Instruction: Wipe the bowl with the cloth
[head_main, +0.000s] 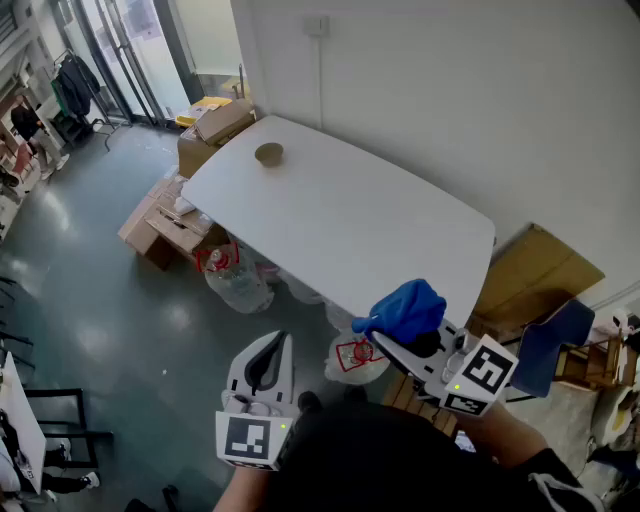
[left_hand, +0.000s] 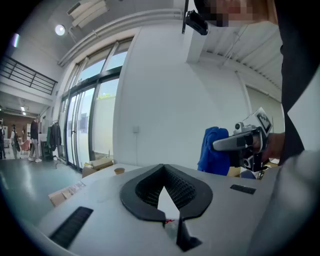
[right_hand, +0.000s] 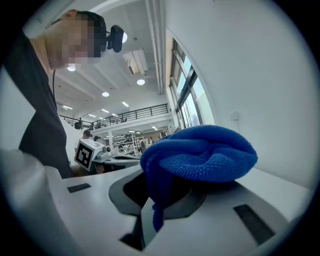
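Right tool (head_main: 388, 338) clenched on bunched blue cloth (head_main: 408, 308), held over the near edge of the white worktop (head_main: 350, 220). Left tool (head_main: 270, 347) jaws pressed together, nothing between them. Bowl (head_main: 269, 154) sits at worktop's far end, well apart from both tools

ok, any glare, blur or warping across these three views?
Head view: sharp, evenly lit, mild bend at the edges; bowl small at the far end of the table. Left gripper view: heavy fisheye, dark corners, windows washed out. Right gripper view: same fisheye, cloth crisp up close, a mosaic patch top left.
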